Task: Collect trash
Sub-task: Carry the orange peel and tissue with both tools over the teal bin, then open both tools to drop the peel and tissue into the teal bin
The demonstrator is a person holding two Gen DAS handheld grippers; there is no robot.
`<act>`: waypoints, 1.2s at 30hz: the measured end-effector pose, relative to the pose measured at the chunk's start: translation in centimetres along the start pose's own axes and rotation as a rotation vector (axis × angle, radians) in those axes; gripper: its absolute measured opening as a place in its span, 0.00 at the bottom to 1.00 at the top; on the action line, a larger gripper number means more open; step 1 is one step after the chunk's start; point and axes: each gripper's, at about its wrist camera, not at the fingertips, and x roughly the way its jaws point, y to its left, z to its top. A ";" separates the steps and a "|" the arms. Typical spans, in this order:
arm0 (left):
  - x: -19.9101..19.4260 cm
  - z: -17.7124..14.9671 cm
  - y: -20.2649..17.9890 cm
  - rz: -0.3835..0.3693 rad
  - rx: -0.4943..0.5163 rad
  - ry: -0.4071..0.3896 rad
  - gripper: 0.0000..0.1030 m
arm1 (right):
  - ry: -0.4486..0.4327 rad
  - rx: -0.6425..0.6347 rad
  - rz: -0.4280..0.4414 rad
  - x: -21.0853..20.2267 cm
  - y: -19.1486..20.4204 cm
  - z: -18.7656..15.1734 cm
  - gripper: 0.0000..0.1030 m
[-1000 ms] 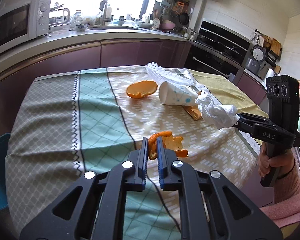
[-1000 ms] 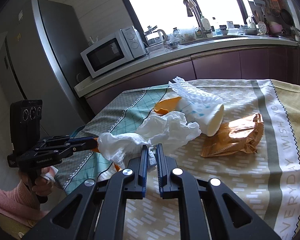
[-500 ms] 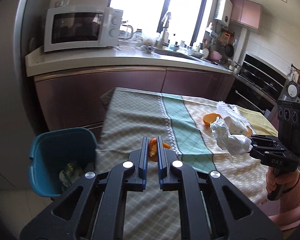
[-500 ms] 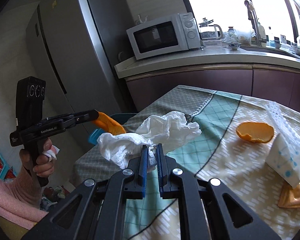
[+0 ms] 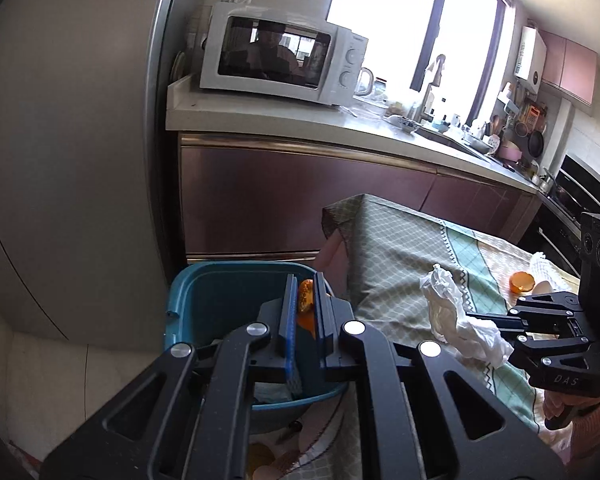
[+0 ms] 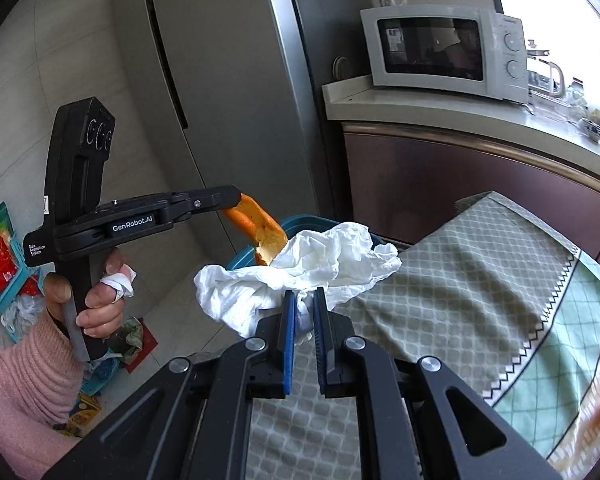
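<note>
My left gripper (image 5: 303, 294) is shut on a curl of orange peel (image 5: 305, 301) and holds it over the open teal bin (image 5: 204, 300) beside the table. In the right wrist view the left gripper (image 6: 236, 196) shows with the peel (image 6: 260, 228) hanging from its tip. My right gripper (image 6: 303, 304) is shut on a crumpled white tissue (image 6: 300, 272) above the table corner, close to the bin rim (image 6: 300, 222). In the left wrist view the right gripper (image 5: 476, 316) shows with the tissue (image 5: 452, 312).
The table carries a patterned cloth (image 5: 400, 256) with an orange peel half (image 5: 521, 281) lying farther along. A fridge (image 5: 80, 140) stands left of the bin, a microwave (image 5: 280, 60) on the counter behind. Toys and litter (image 6: 4, 256) lie on the floor.
Both grippers swung left from the table toward the bin. The left one now holds the peel over the bin opening; the right one followed with the tissue to the table corner.
</note>
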 end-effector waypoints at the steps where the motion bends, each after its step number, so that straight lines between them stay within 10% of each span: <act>1: 0.5 0.0 0.6 0.007 -0.008 0.007 0.08 | 0.013 -0.004 0.002 0.8 0.0 0.3 0.08; 21: 10.7 -2.5 4.6 0.083 -0.093 0.174 0.10 | 0.284 -0.032 -0.079 14.3 -0.1 2.6 0.12; 36: 12.2 -3.2 3.7 0.095 -0.076 0.194 0.10 | 0.284 -0.012 -0.066 13.9 -0.2 2.4 0.26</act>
